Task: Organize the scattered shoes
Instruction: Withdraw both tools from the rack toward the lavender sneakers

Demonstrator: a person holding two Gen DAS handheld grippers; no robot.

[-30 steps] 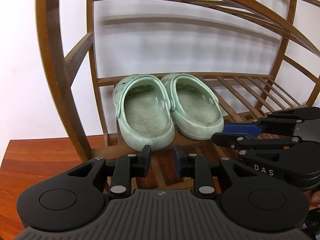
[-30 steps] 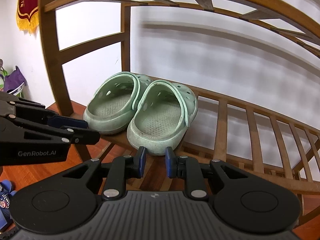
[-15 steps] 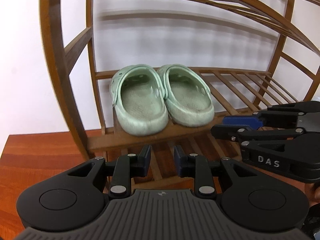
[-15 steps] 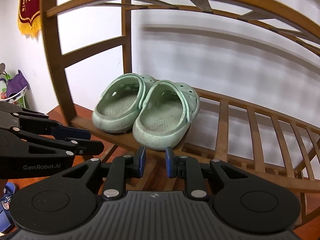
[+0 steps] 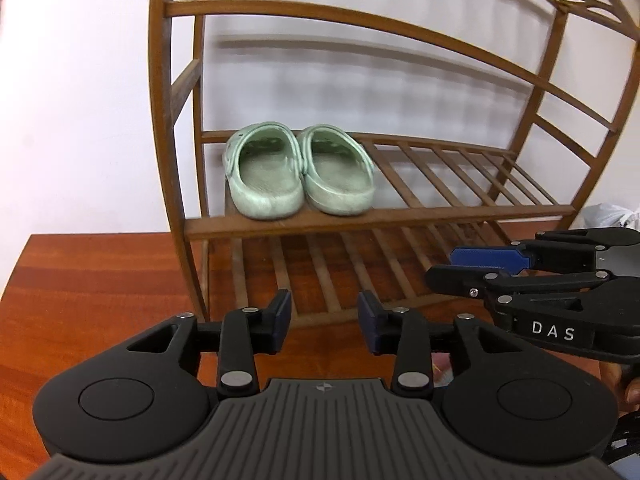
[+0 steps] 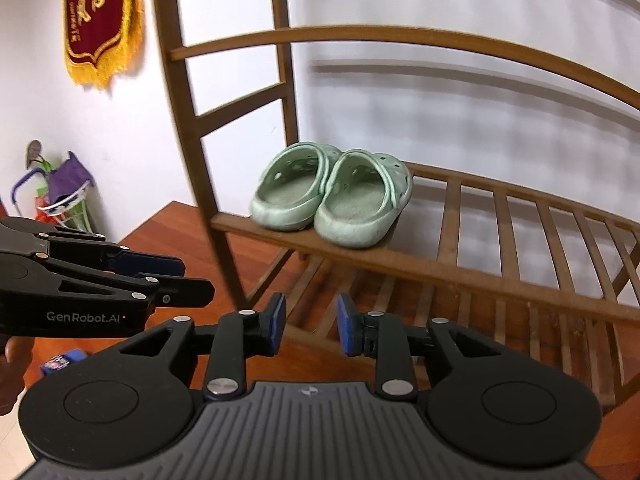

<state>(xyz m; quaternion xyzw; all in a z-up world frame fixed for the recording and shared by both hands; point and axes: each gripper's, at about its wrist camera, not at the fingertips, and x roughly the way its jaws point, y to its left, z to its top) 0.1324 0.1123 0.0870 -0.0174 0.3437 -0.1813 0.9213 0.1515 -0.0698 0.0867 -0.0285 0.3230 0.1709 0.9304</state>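
Room: white wall behind a wooden rack (image 5: 376, 216) on a red-brown floor (image 5: 100, 280).
Change: both grippers have backed away from the rack; their jaws have just been opening.
Left gripper (image 5: 324, 316): spread, empty.
Right gripper (image 6: 310, 322): spread, empty.
Clogs (image 5: 300, 174): paired on the rack's slatted shelf, well ahead of both grippers; this pair looks done.
Rack contents: only the clogs visible.

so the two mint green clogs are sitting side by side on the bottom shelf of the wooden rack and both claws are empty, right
Not quite: the two mint green clogs sit side by side on the second slatted shelf up, not the bottom one; a lower shelf shows beneath them in the left wrist view. The left claw and right claw are indeed empty, their jaws having just been opening.
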